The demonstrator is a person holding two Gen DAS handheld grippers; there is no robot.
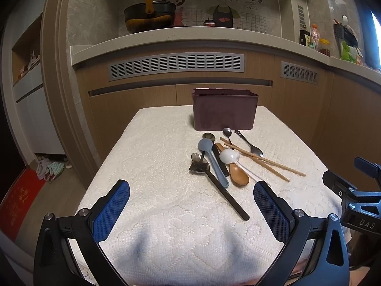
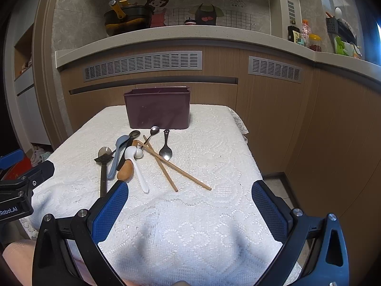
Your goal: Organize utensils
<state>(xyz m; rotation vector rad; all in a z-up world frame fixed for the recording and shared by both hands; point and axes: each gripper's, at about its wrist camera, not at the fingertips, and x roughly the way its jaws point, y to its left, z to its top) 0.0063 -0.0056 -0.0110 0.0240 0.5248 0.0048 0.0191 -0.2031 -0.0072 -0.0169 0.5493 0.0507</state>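
Note:
A dark maroon utensil holder [image 1: 225,109] [image 2: 158,108] stands at the far edge of the white cloth-covered table [image 1: 154,157] [image 2: 214,143]. In front of it lies a pile of utensils: a grey-blue spoon [image 1: 209,157] [image 2: 116,155], a white spoon [image 1: 229,156] [image 2: 137,164], a brown wooden spoon [image 1: 238,176] [image 2: 125,170], a long black spoon [image 1: 221,190] [image 2: 103,166], metal spoons [image 1: 252,146] [image 2: 166,149] and a pair of chopsticks [image 1: 262,162] [image 2: 171,166]. My left gripper [image 1: 191,205] is open and empty, short of the pile. My right gripper [image 2: 190,205] is open and empty, near the front edge.
Wooden cabinets with vent grilles [image 1: 176,65] [image 2: 142,65] stand behind the table. A counter above holds a black pan [image 1: 148,16] and bottles [image 2: 302,35]. The other gripper shows at the right edge of the left wrist view [image 1: 352,195] and the left edge of the right wrist view [image 2: 19,188].

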